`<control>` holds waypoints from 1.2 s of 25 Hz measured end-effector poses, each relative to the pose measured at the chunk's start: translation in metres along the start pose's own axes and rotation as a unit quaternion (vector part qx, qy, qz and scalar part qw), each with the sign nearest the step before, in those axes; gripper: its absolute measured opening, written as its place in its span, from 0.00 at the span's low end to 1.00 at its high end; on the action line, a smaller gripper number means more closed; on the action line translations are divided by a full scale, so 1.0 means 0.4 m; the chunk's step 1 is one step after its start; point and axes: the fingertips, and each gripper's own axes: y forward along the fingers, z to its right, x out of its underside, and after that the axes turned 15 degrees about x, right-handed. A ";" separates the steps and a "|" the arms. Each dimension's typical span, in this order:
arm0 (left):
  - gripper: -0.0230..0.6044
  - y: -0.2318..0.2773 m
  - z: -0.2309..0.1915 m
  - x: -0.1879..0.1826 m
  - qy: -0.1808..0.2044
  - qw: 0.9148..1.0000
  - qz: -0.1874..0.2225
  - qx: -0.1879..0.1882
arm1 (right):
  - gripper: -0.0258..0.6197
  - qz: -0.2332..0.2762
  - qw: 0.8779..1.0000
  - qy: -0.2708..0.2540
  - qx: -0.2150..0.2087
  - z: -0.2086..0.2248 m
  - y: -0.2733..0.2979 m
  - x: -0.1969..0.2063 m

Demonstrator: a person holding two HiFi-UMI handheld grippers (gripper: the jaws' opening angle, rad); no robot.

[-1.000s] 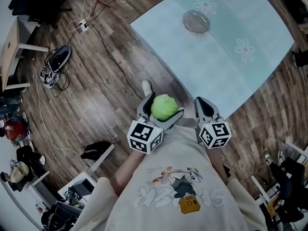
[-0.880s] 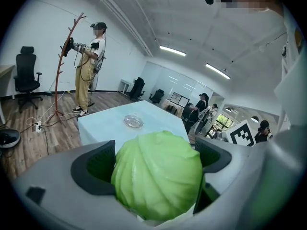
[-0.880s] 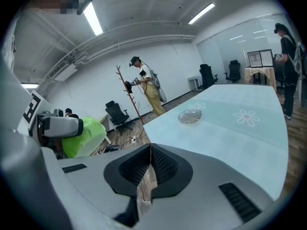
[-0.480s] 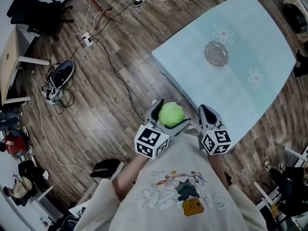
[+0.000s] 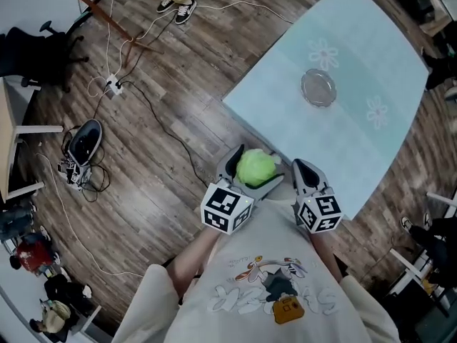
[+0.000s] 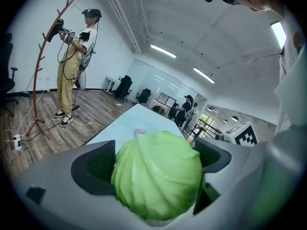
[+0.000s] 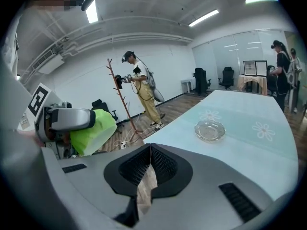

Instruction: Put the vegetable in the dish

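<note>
Firmly gripped cabbage, dish well apart on the table

The left tongs point(image 5: 253, 170) are clamped on a round green cabbage point(image 6: 157, 178), with one jaw against each side of it. They hold it above the wooden floor point(image 5: 157, 148), close to the near corner of the pale blue table point(image 5: 357, 34). The right tongs point(image 7: 150, 162) are just beside them, jaws pressed together with nothing between. The clear glass dish point(image 5: 318, 88) sits on the table, well apart from the cabbage.

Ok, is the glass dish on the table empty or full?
Empty: the glass dish shows only the table through it, and the cabbage is clamped in the left tool.
</note>
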 end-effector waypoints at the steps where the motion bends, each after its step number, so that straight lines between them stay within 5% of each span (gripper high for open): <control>1: 0.88 0.013 -0.007 -0.011 0.002 1.000 -0.003 0.003 | 0.07 -0.001 1.000 0.006 0.005 0.013 0.004 -0.008; 15: 0.88 0.252 -0.123 -0.096 0.015 0.998 -0.060 0.030 | 0.07 0.027 0.998 0.053 0.024 0.173 0.185 -0.167; 30: 0.88 0.601 -0.199 -0.145 0.031 0.988 -0.129 0.081 | 0.07 0.005 0.994 0.085 0.070 0.430 0.310 -0.202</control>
